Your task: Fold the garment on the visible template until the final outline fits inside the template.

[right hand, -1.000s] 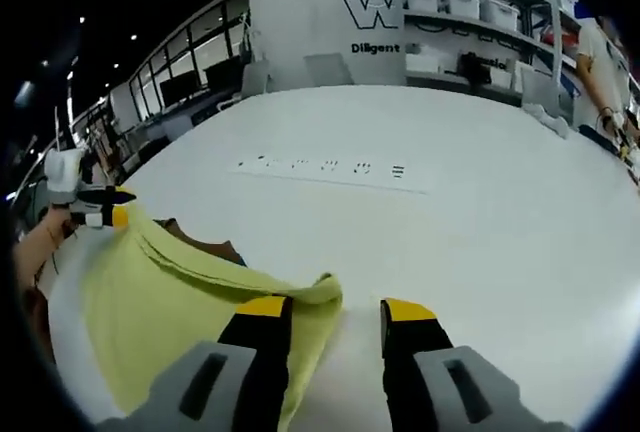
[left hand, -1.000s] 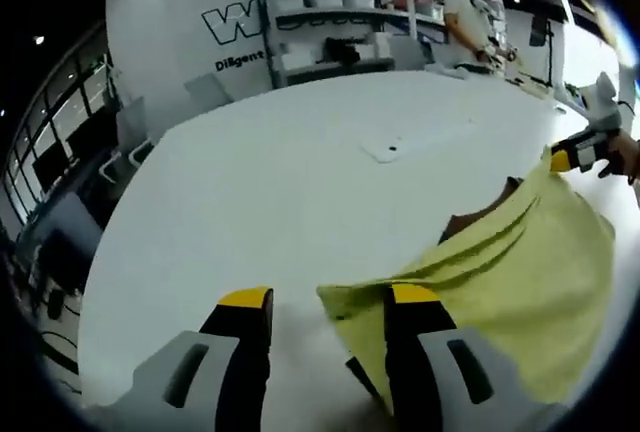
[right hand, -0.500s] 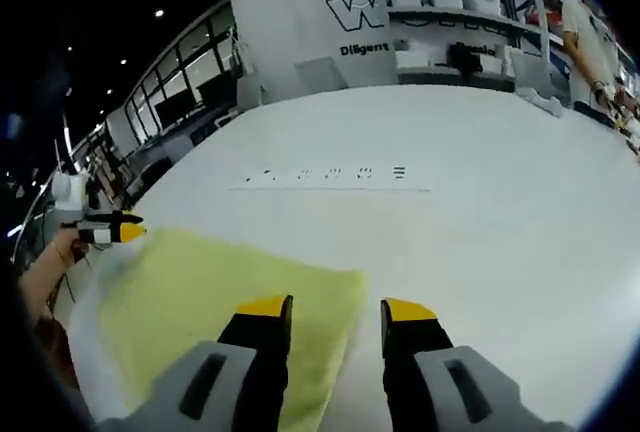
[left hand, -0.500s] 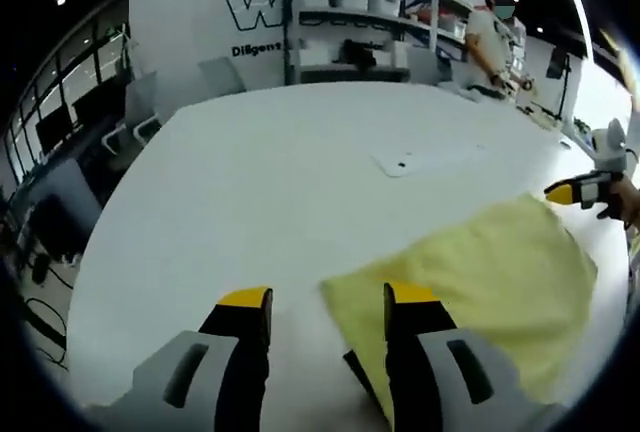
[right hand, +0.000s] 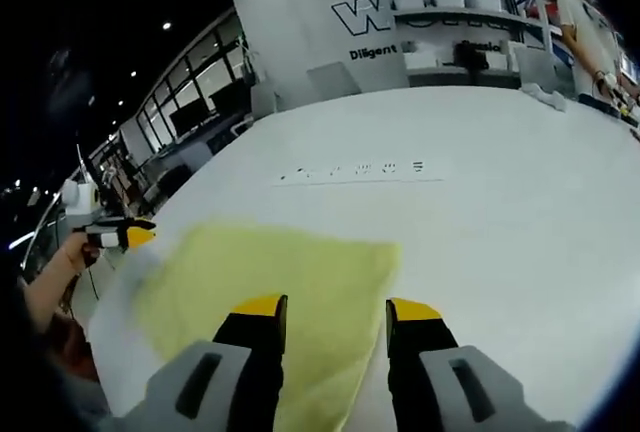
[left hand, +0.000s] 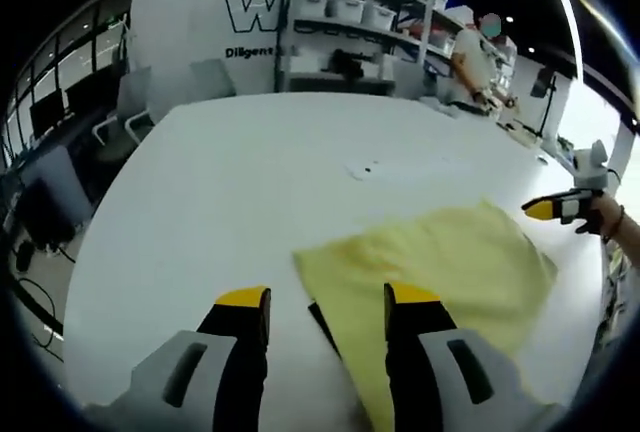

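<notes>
Left gripper view: yellow garment (left hand: 440,272) seemingly flat, folded; both claws released.

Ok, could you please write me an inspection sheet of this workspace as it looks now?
Surface: white table, broad and plain.
Job's things: yellow garment lying flat on the table; template outline not discernible.
Clutter: small flat label and a printed strip on the table.
Grippers: left gripper and right gripper open, holding nothing.
Cables: nothing seen on the table.
Surroundings: shelves with bins, a person standing there.
</notes>
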`<state>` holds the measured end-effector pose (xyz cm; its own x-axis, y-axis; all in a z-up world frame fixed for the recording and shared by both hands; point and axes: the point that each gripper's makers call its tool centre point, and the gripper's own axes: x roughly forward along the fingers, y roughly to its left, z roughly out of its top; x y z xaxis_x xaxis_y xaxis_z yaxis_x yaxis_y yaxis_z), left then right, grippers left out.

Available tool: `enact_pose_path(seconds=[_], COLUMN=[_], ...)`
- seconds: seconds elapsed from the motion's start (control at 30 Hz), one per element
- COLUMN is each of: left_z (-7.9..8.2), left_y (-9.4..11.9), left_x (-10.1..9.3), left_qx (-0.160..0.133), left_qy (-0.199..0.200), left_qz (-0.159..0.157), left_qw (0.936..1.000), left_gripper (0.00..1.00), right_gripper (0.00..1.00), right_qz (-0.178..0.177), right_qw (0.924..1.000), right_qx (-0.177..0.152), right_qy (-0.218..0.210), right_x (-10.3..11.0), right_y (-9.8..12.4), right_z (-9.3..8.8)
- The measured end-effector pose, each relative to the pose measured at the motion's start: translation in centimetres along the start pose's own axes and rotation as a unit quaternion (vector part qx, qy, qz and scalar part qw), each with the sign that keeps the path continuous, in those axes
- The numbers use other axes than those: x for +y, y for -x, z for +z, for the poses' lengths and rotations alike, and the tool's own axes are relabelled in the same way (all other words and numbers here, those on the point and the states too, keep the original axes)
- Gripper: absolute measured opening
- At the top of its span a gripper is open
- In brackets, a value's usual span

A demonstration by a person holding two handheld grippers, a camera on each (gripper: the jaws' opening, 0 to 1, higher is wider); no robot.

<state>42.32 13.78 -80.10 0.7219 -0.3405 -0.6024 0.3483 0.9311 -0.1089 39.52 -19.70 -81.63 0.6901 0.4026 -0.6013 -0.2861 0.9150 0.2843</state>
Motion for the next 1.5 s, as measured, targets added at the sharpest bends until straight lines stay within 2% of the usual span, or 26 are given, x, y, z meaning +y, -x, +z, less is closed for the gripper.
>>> enact_pose_path(seconds=[0.1, 0.4, 0.57, 0.8, 0.97, 1.1, 1.23, 1.37, 1.5], left_z=[-0.9, -4.2, -5.4, -6.1, -7.5, -8.9, -9.6, -10.0, -10.4], left_y=[0.9, 2.8, 3.9, 5.1, 5.6, 6.0, 6.3, 6.5, 6.6], left_x=[-1.2, -3.1, -3.7, -3.7, -3.9, -3.6, -3.9, -3.7, -4.0], left_qx=[-0.002, 0.018, 0.020, 0.009, 0.018, 0.033, 0.039, 0.041, 0.040], left_qy=[0.000, 0.007, 0.004, -0.009, -0.017, -0.028, -0.036, -0.035, -0.018], left_qz=[-0.018, -0.034, -0.045, -0.050, -0.056, -0.043, -0.050, -0.050, -0.059], left_qw=[0.9998, 0.9992, 0.9988, 0.9987, 0.9981, 0.9981, 0.9973, 0.9973, 0.9973], left_gripper=[0.45, 0.45, 0.45, 0.43, 0.42, 0.41, 0.40, 0.39, 0.38], right_gripper=[0.35, 0.35, 0.36, 0.36, 0.35, 0.35, 0.33, 0.32, 0.28], right_qz=[0.015, 0.033, 0.039, 0.037, 0.035, 0.031, 0.031, 0.031, 0.027], right_qw=[0.9998, 0.9989, 0.9985, 0.9983, 0.9979, 0.9976, 0.9966, 0.9963, 0.9949], right_qx=[0.008, 0.017, 0.025, 0.028, 0.033, 0.040, 0.051, 0.053, 0.063], right_qy=[0.013, 0.026, 0.029, 0.035, 0.044, 0.047, 0.057, 0.060, 0.074], right_x=[1.0, 2.6, 3.0, 3.3, 3.3, 3.1, 2.7, 2.7, 2.4], right_y=[0.8, 2.6, 3.3, 4.1, 4.8, 5.5, 5.9, 6.3, 6.7], right_z=[-0.9, -2.9, -4.4, -5.6, -6.9, -7.8, -8.7, -9.1, -10.3])
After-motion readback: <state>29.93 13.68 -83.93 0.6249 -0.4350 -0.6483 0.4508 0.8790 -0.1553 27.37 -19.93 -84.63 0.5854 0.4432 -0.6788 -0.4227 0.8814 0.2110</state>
